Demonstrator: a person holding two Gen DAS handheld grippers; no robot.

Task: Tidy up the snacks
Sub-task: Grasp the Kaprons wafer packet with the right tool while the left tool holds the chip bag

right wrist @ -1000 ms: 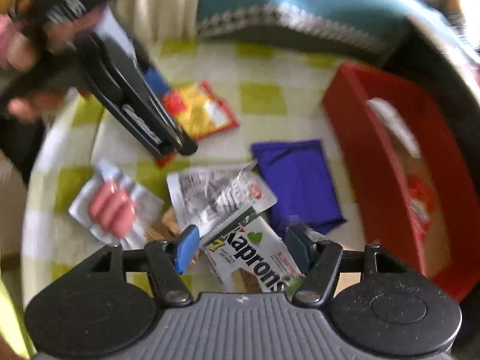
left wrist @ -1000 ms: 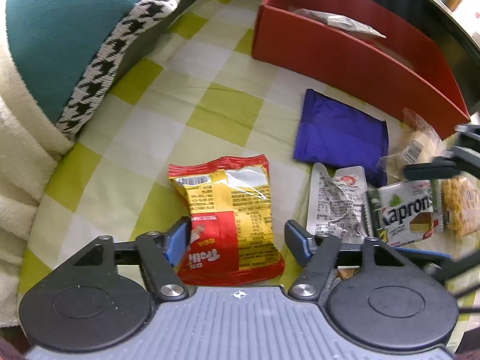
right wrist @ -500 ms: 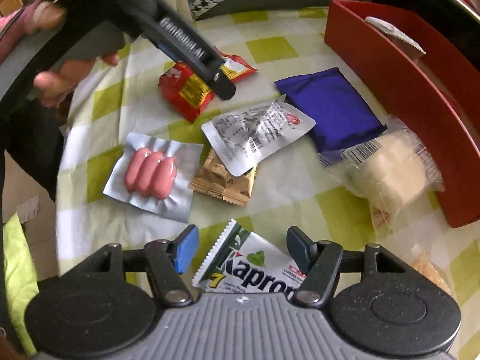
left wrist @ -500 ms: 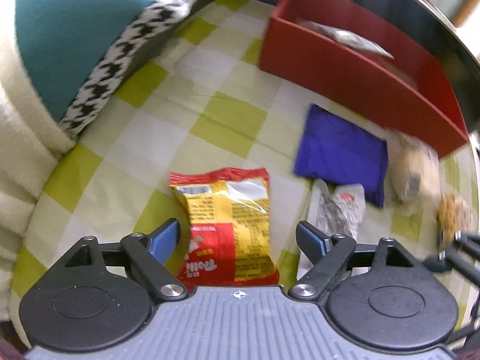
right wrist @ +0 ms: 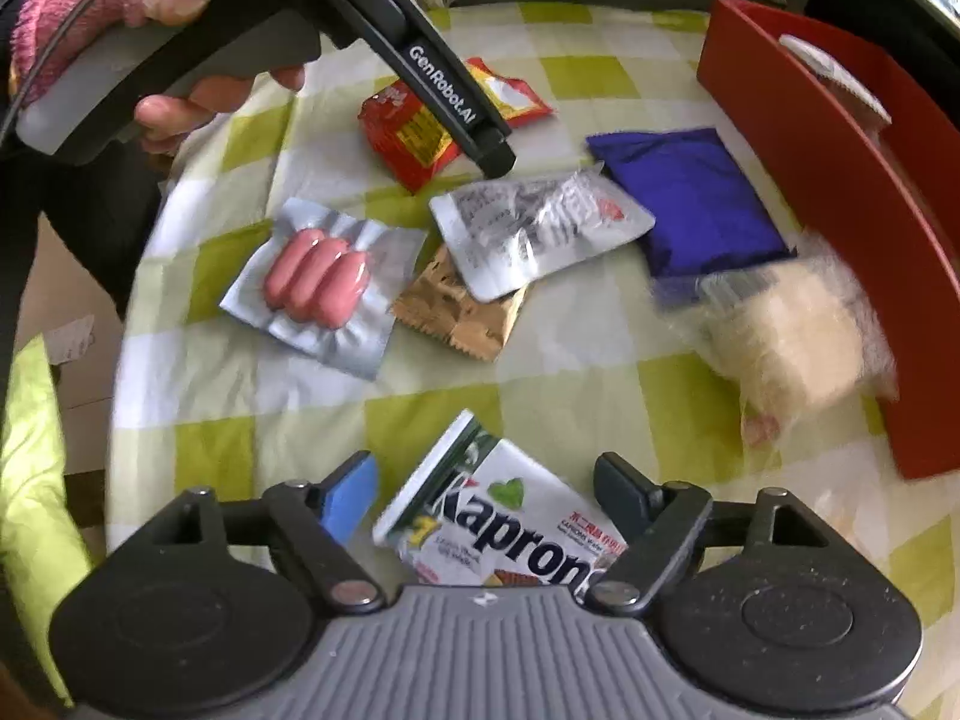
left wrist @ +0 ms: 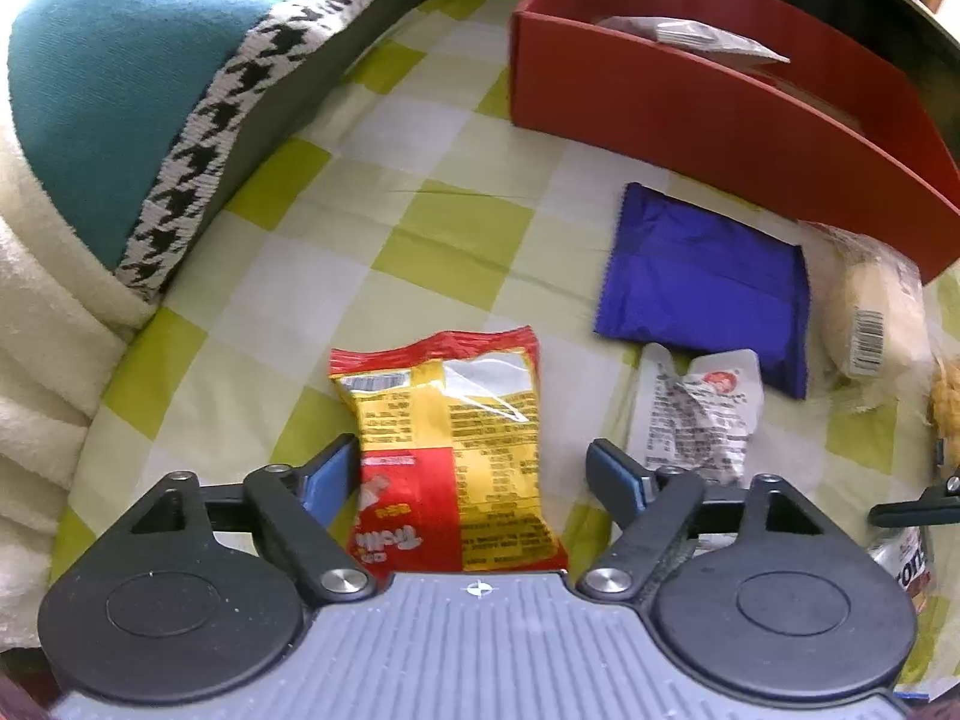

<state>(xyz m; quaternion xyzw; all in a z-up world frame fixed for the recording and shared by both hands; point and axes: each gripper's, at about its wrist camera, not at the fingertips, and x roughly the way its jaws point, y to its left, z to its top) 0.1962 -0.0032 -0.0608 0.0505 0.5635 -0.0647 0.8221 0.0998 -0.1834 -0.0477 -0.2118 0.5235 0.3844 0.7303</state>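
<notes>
Both grippers' fingers stand released, the left gripper (left wrist: 471, 471) straddling the crinkly red-and-yellow snack packet (left wrist: 447, 450), whose slippery foil could squirt free if pinched off-centre.

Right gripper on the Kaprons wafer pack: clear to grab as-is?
Probably yes. The right gripper is open with the Kaprons wafer pack lying flat between its fingers, nothing on top of it. Its jaws have just been opening, and the pads are not yet touching the pack.

Green-and-white checked tablecloth (left wrist: 456, 240) — red box (left wrist: 690, 102), purple packet (left wrist: 702, 288), red-and-yellow snack bag (left wrist: 456, 444), teal cushion (left wrist: 120, 78) edged in black-and-white houndstooth.
</notes>
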